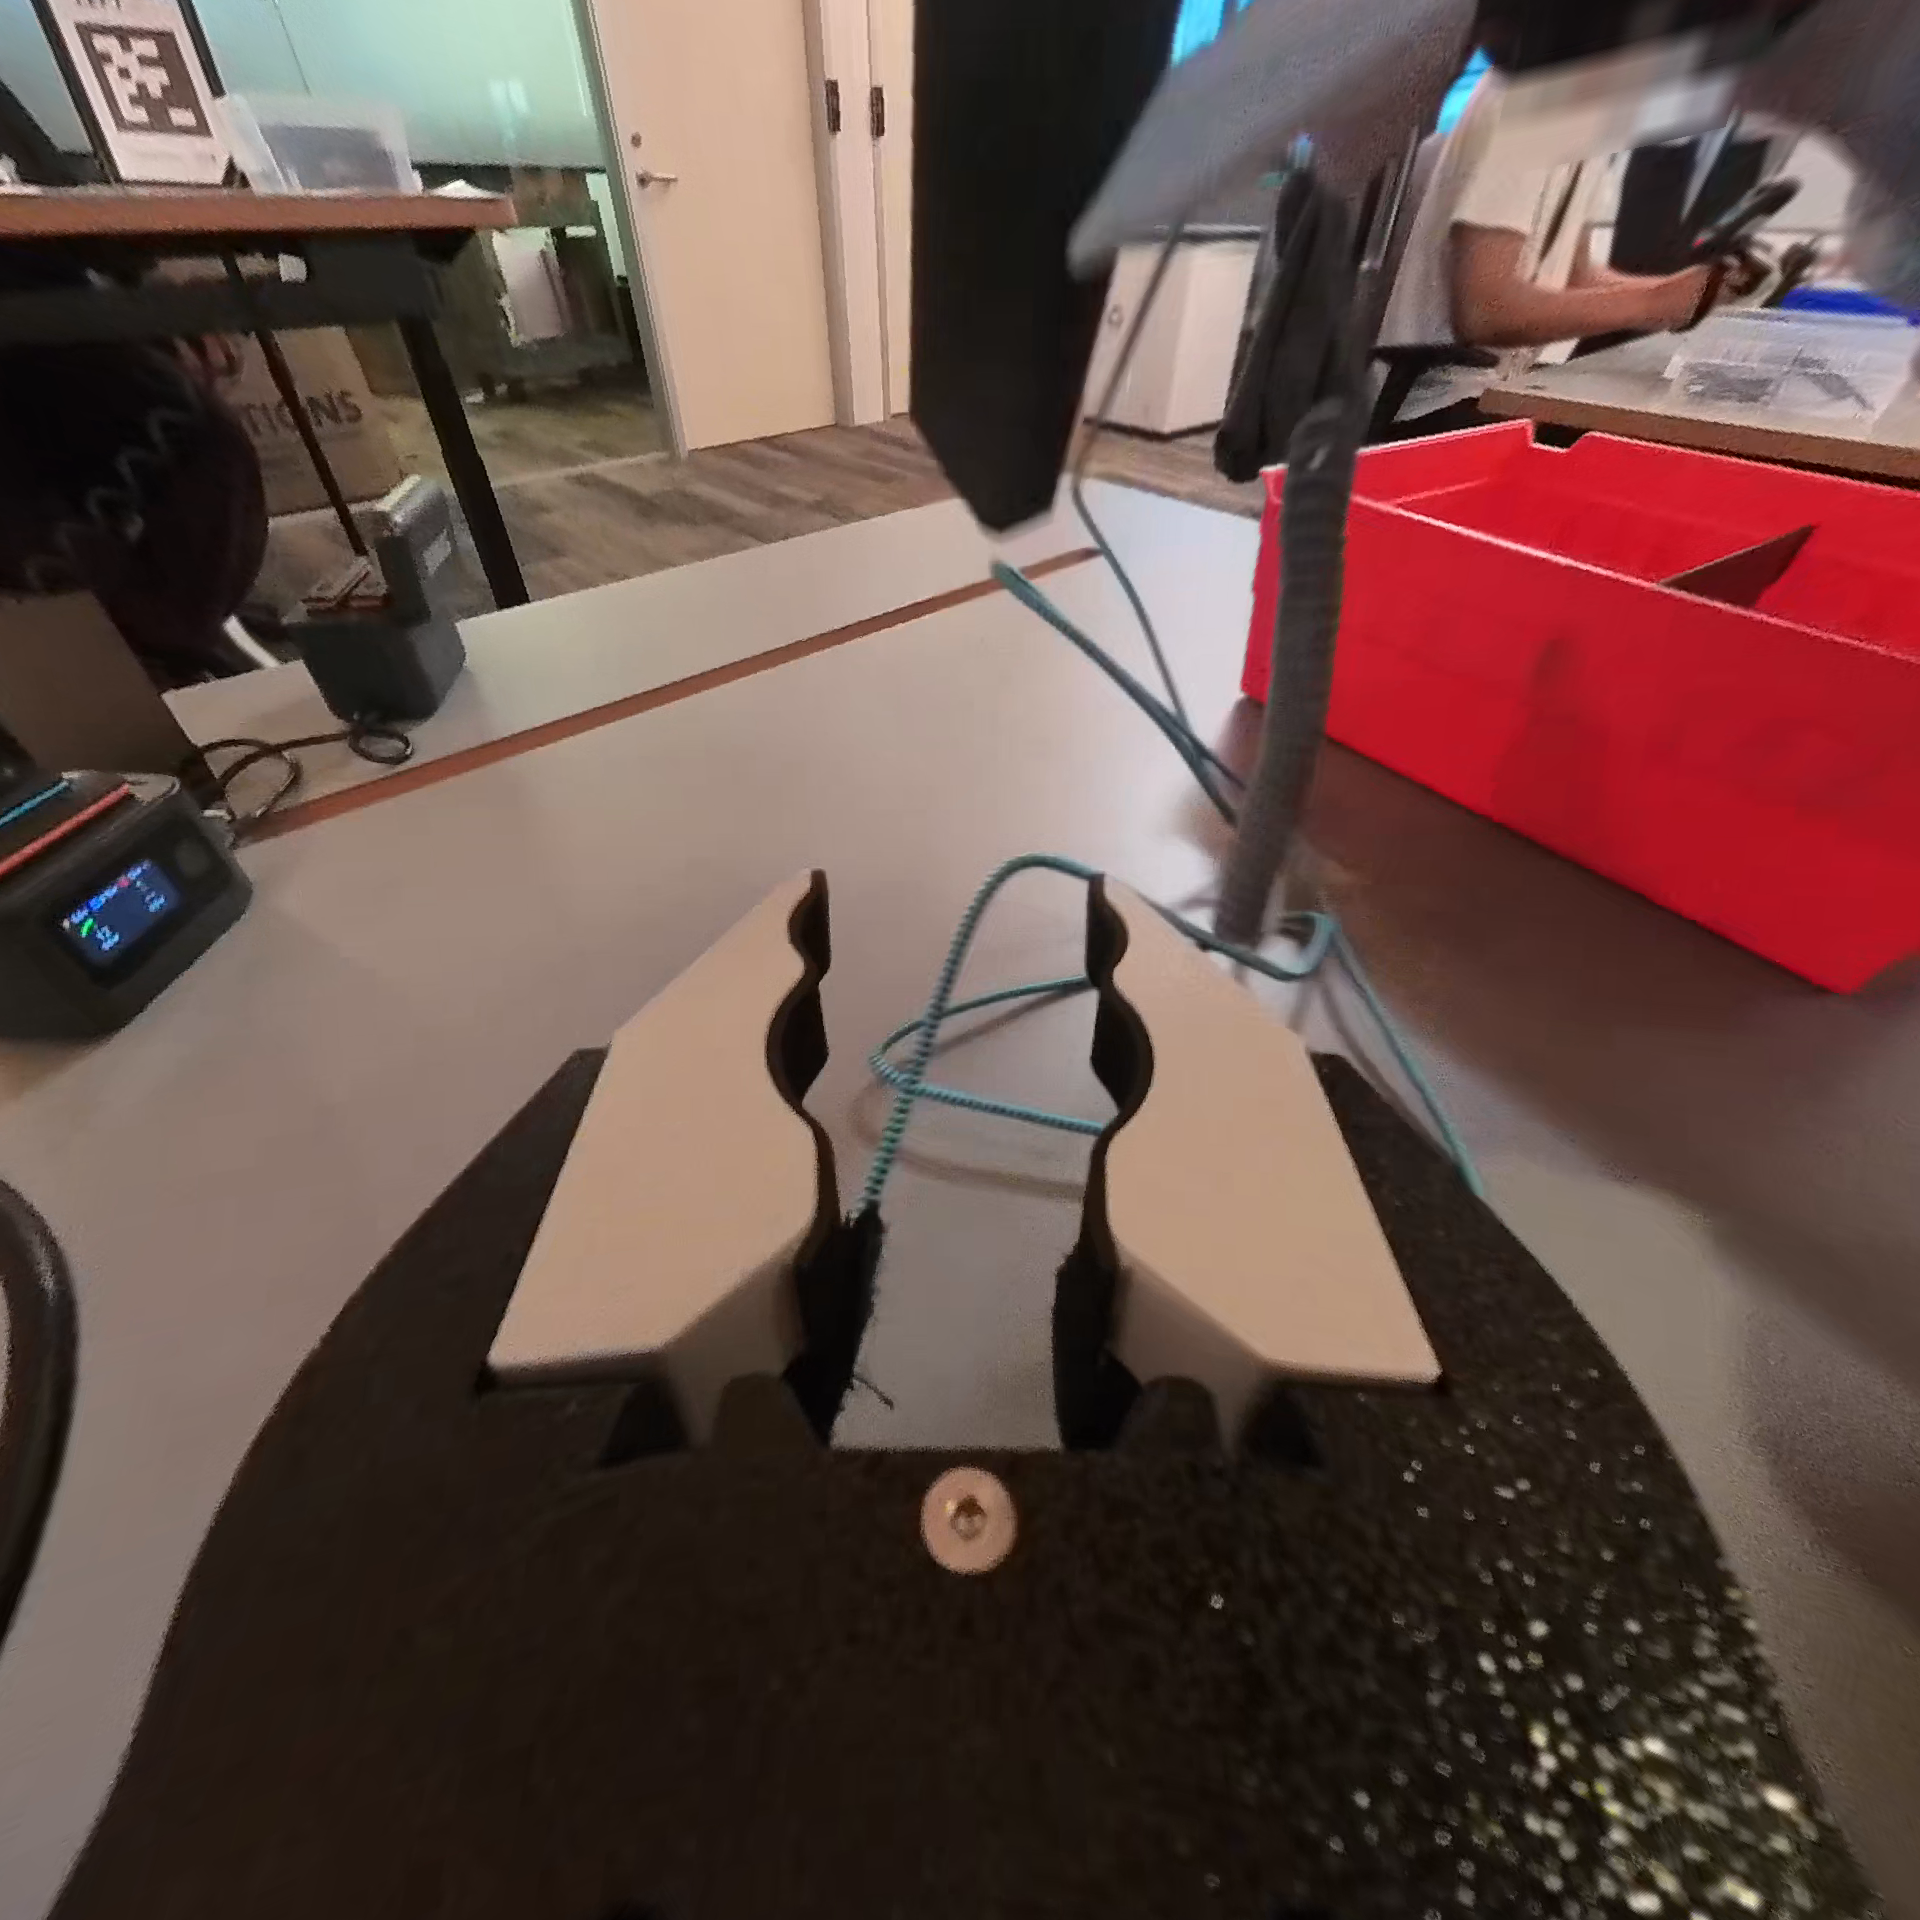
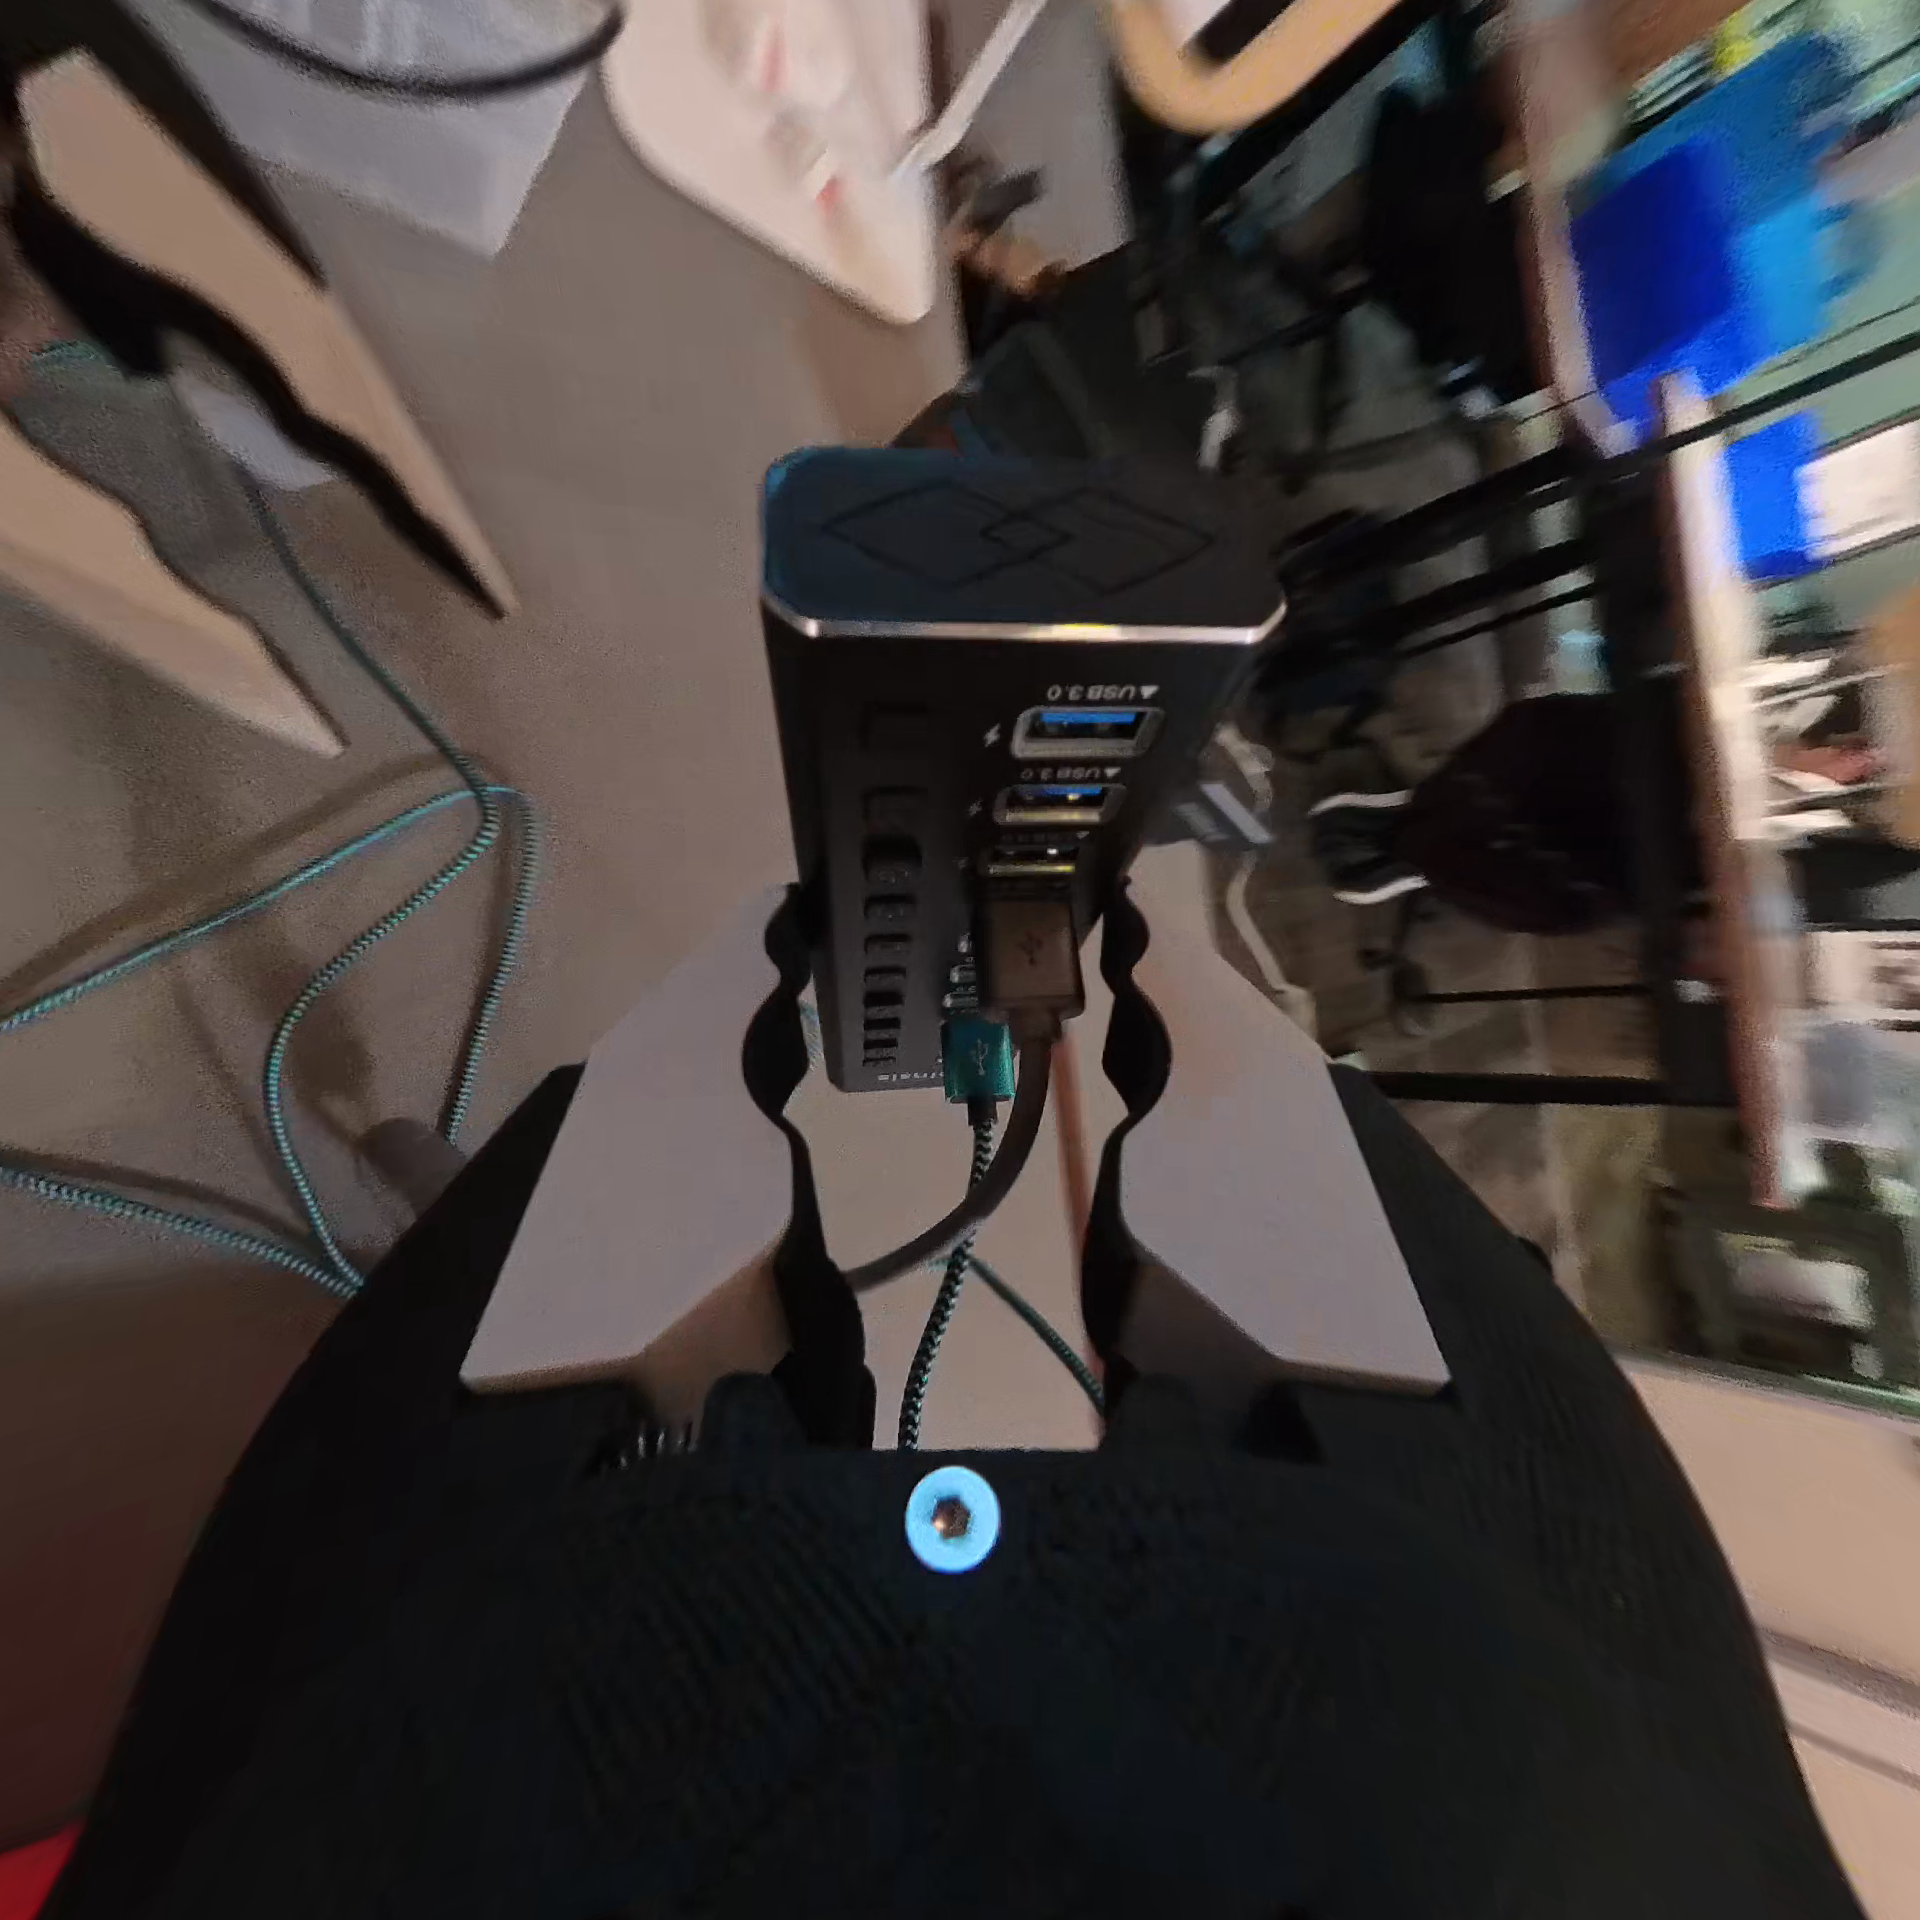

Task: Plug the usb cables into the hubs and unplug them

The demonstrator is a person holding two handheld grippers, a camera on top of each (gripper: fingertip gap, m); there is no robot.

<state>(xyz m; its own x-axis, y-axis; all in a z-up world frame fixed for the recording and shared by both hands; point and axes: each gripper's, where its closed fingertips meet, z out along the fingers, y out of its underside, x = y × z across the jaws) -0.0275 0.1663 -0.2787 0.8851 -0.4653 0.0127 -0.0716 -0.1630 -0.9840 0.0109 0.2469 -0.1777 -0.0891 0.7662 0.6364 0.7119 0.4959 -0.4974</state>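
I have the counter (image 1: 644, 831) under my left tool (image 1: 956, 956), with a red bin (image 1: 1621, 727) near its far right edge; the bin's dividers show, but I can make out nothing lying in the compartments I can see.

My right tool (image 2: 956, 935) is clenched on the black USB hub (image 2: 997, 748), lifted clear of the counter, its fingers pinching the hub's lower sides. Two plugs sit in the lower ports: a black plug (image 2: 1029, 951) and, below it, a teal plug (image 2: 977, 1060) whose braided teal cable (image 1: 935, 1029) trails down and loops on the counter in front of my left tool. The two upper blue ports are free.

My left tool is released, fingers apart, grasping nothing, low over the cable loops.

I judge this as the unplugging stage: the next move calls for bringing the left tool up to one plug, closing on its body, and pulling straight along the port axis while the right holds the hub steady.
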